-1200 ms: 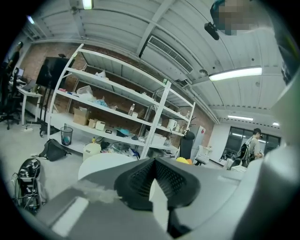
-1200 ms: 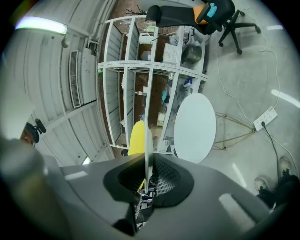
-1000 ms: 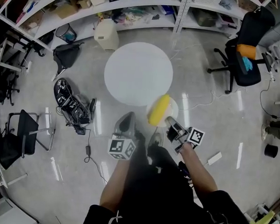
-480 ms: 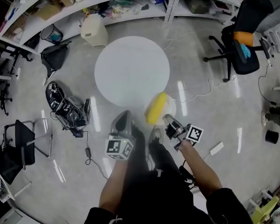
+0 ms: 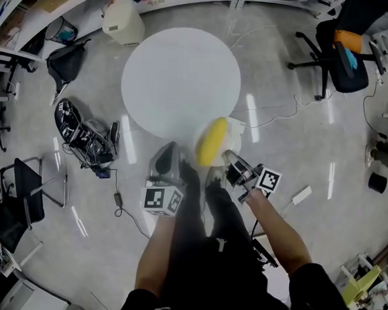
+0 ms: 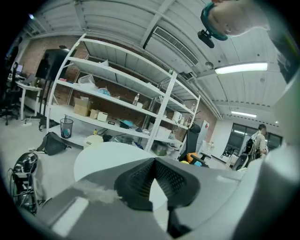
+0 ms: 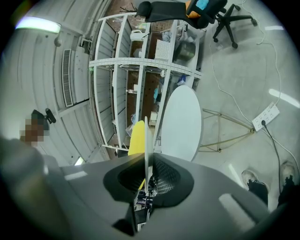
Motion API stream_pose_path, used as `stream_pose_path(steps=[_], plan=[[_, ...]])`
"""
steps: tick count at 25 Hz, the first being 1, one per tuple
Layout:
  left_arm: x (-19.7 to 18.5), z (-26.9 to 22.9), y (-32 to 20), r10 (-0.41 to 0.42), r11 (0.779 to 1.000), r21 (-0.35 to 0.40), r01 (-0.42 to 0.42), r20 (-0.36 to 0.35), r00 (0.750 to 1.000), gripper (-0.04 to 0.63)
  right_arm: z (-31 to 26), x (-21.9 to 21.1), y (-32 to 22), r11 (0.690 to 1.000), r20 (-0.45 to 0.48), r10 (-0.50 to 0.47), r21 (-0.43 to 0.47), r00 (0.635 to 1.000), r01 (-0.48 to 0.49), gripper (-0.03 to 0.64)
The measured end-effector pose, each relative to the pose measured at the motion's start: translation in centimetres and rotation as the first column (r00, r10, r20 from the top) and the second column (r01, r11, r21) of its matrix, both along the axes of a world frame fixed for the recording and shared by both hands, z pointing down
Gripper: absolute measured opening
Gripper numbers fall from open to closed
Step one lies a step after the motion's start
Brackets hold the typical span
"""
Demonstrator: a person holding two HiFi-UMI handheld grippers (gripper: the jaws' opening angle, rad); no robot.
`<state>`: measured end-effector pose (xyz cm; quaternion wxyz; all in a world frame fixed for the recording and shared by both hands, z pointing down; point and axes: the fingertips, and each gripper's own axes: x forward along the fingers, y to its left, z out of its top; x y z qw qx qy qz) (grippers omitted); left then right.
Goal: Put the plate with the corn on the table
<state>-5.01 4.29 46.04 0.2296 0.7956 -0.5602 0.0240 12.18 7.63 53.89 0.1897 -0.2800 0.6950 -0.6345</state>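
Note:
A yellow corn cob [image 5: 211,141] lies on a small white plate [image 5: 236,129], held in the air by the near right edge of the round white table [image 5: 182,79]. My right gripper [image 5: 228,157] is shut on the plate's near rim. In the right gripper view the plate [image 7: 146,136] stands edge-on between the pads of the right gripper [image 7: 147,158], with the corn [image 7: 136,137] to its left and the table [image 7: 182,123] beyond. My left gripper [image 5: 170,148] hangs beside the plate, shut and with nothing in it. In its own view the left gripper [image 6: 153,162] points at the table [image 6: 105,157].
Shelving runs along the far wall [image 5: 92,0]. An office chair [image 5: 348,42] stands at the far right. A black bag [image 5: 66,63], a white canister [image 5: 123,21] and dark gear [image 5: 85,136] lie left of the table. A power strip [image 5: 301,194] and cables lie on the floor at the right.
Both grippers have sunk and moved forward. The plate with the corn now sits over the table's near right edge. The grip on the plate is unchanged.

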Motion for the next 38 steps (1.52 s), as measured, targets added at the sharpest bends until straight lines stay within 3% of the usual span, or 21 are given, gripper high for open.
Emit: stream_pose_path(steps=[19, 38], plan=[[-0.3, 6.5, -0.7, -0.036, 0.999, -0.04, 0.036, -0.006, 0.999, 0.003, 6.7, -1.3, -1.6, 1.0, 0.001, 0.006, -0.031, 1.0, -0.006, 0.04], [0.3, 8.2, -1.6, -0.022, 0.998, -0.064, 0.019, -0.037, 0.999, 0.003, 10.8, -2.1, -2.9, 0.993, -0.003, 0.075, -0.087, 0.997, -0.075, 0.04]])
